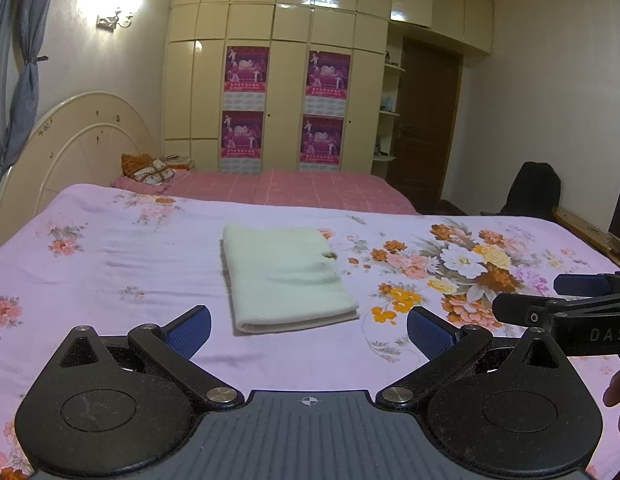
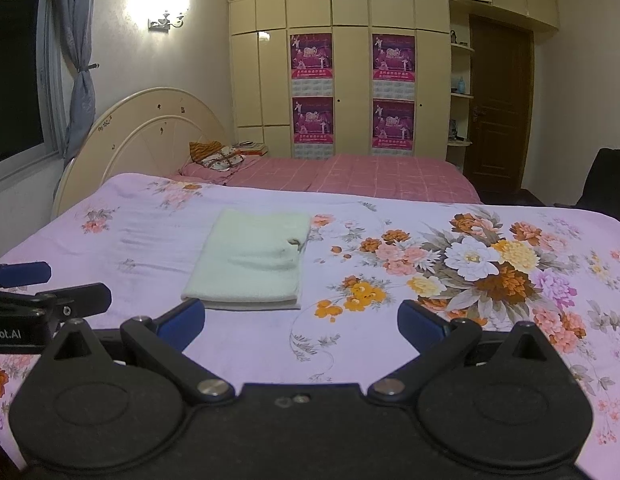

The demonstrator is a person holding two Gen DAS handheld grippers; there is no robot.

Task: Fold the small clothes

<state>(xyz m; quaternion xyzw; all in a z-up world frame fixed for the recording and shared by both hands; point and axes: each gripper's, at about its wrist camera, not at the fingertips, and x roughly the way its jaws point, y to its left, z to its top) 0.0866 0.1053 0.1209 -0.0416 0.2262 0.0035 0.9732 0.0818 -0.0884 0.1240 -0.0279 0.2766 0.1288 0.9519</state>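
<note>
On the bed, spread with a lilac floral sheet, a pale green cloth is seen lying flat, already folded into a neat rectangle, pretty much mid-bed. Both tools are held just short of its near edge, not touching it. The left hand-held gripper is kept released, blue pads wide apart with nothing between them. Same deal for the right hand-held gripper: spread wide, nothing gripped, positioned a bit right of the cloth. A big flower print is found to the right of the cloth. Cream wardrobes with purple posters are lined up along the far wall.
</note>
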